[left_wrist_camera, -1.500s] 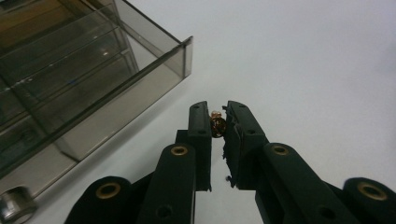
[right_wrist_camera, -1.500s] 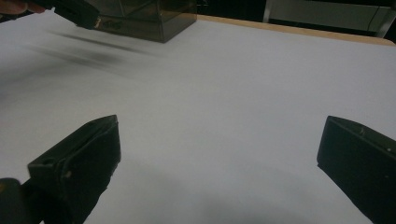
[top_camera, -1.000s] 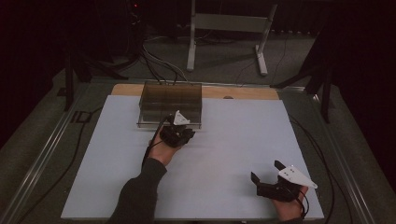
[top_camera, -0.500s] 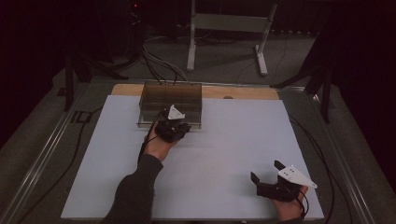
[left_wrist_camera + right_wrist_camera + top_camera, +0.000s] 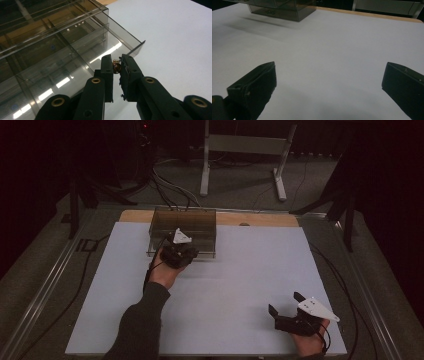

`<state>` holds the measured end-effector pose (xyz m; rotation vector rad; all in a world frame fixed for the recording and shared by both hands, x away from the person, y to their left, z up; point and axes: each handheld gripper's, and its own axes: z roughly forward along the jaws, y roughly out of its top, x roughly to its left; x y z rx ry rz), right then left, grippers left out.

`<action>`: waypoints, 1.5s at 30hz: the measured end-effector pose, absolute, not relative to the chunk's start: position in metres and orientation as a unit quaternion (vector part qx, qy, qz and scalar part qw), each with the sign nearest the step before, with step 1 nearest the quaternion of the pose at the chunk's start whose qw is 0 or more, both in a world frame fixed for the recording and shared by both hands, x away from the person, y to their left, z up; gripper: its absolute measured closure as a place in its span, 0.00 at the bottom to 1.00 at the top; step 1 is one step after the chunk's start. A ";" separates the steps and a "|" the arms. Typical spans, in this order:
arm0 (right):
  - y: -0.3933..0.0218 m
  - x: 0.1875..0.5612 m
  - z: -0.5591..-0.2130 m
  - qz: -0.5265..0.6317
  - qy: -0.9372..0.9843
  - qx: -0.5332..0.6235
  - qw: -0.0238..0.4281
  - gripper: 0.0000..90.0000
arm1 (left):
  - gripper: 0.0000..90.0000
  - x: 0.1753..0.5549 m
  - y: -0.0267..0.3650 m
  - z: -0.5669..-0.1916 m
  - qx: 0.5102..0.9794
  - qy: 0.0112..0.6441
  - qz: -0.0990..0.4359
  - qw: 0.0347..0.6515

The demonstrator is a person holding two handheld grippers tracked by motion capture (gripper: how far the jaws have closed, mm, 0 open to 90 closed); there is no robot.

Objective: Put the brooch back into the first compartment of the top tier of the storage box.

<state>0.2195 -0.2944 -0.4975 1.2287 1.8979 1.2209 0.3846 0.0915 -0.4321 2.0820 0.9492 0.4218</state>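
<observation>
Tongs on the left (image 5: 176,251) are seen at the near wall of a smoked clear compartment box (image 5: 184,222), held by the left hand (image 5: 164,272), whose dark sleeve (image 5: 137,322) enters from the bottom edge. In the left gripper view, these tongs (image 5: 117,65) are clenched on a small coppery metal piece (image 5: 116,67), which is pinched between the two black jaws near their tips. Just beyond the tips, the box (image 5: 50,50) is seen with its clear dividers and its corner edge; whether the piece touches the box wall cannot be told. What the piece is exactly cannot be made out, as it is too small.

Tongs on the right (image 5: 286,304) are held well apart from the left ones, low over the white table sheet (image 5: 250,265), by the right hand (image 5: 310,340). In the right gripper view, these tongs (image 5: 329,75) are released, with jaws spread wide and nothing between them. Far ahead of them the box (image 5: 284,8) is seen on the sheet. A wooden strip (image 5: 260,219) is noted beyond the box, at the far edge of the sheet.
</observation>
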 end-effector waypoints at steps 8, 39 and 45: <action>-0.294 0.220 -0.498 0.456 0.709 0.459 0.282 0.00 | 0.91 0.387 0.098 -0.429 0.817 0.381 0.171 0.397; -0.294 0.220 -0.498 0.455 0.709 0.460 0.280 0.00 | 0.91 0.403 0.140 -0.421 0.798 0.421 0.197 0.383; -0.294 0.220 -0.498 0.455 0.710 0.459 0.280 0.00 | 0.91 0.405 0.145 -0.421 0.797 0.426 0.200 0.378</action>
